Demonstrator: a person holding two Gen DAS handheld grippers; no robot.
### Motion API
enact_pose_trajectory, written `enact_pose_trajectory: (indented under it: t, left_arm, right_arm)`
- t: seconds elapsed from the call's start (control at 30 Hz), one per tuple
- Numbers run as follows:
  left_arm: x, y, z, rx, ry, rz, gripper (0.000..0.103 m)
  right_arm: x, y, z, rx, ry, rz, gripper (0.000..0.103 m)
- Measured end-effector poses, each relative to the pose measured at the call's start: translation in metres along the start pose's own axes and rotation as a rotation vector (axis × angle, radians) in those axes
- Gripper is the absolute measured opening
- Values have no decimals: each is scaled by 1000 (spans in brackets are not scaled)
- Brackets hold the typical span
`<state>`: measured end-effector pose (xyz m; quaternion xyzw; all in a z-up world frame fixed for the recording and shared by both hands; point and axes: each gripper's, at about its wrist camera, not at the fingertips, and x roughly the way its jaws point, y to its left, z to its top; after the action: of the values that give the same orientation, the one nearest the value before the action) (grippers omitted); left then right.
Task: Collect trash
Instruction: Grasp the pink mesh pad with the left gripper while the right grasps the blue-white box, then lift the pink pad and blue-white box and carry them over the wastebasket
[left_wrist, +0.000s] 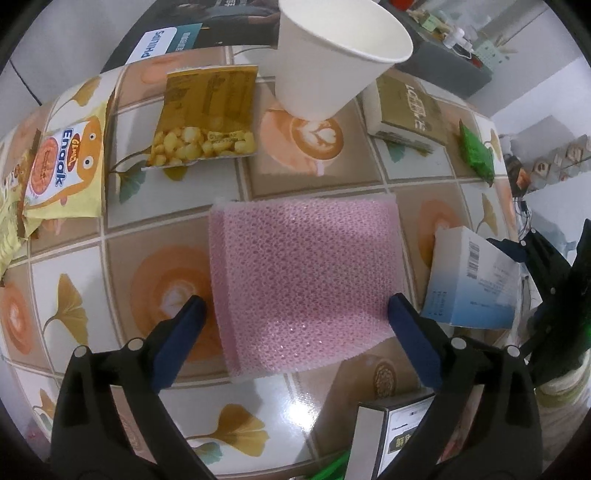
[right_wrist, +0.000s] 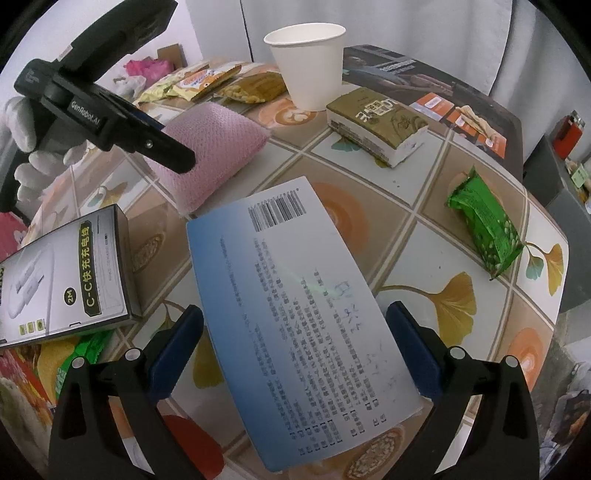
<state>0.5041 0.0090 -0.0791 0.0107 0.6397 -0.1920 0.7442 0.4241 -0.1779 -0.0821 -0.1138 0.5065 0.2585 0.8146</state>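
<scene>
- Trash lay scattered over the table (left_wrist: 303, 406), whose glossy cloth was printed with latte cups and ginkgo leaves.
- Pink mesh foam pad (left_wrist: 303, 280) rested flat near the middle of the table; the left gripper (left_wrist: 297, 310) hung over its near edge with both blue pads spread wide, one on each side of the pad and neither pressing it.
- Blue-and-white printed box (right_wrist: 295, 314) with a barcode lay between the fingers of the right gripper (right_wrist: 295, 314); its jaws stood wide, and I could not tell whether the pads touched the box's edges.
- White paper cup (left_wrist: 332, 55) stood upright at the far side, beyond the pink pad.
- Olive-gold box (right_wrist: 376, 122) sat just right of the cup in the right wrist view.
- Black cable box (right_wrist: 66, 280) lay at the near left, resting on a green wrapper.
- Opened gold snack bag (left_wrist: 207, 118) lay left of the cup, with a yellow Enaak packet (left_wrist: 62, 166) further left.
- Green snack packet (right_wrist: 484, 229) lay alone near the right edge of the table.
- White-gloved hand (right_wrist: 22, 122) gripped the left gripper's handle.
</scene>
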Motion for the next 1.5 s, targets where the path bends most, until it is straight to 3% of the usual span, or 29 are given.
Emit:
enact_pose_trajectory:
  t: [0.1,0.17,0.33,0.57,0.77,0.93,1.1,1.23,1.37,1.5]
  left_arm:
    - [-1,0,-3,-7,-7,-5,91]
    - [-7,-1,-3,-12,-27,-27,75]
    - [-23,-5,-7,-11,-88,27,54]
    - [-53,-15,-15,-29,-175,14,29]
    - [-78,-33,-21,1,-250,6,24]
    - [-109,-62,-34,51,-313,-10,24]
    - [-142,-124,-49,160,-374,-61,24]
    - [-147,-201,-61,293,-383,-152,24]
    - [-118,-288,-68,446,-325,-182,24]
    - [-54,-382,-78,597,-209,-168,24]
  right_arm:
    - [-2,-1,0,12,-13,-3,92]
    - [-4,-3,0,25,-18,3,86]
    - [-8,-6,-3,56,-26,15,80]
    - [-31,-5,-7,83,-82,-12,76]
    - [-63,-8,-12,115,-140,-48,75]
    - [-114,-18,-32,186,-242,-70,75]
    - [-180,-41,-94,338,-361,-118,75]
    - [-225,-75,-181,563,-424,-174,75]
    - [-249,-118,-293,895,-452,-182,75]
    - [-235,-153,-412,1263,-416,-143,75]
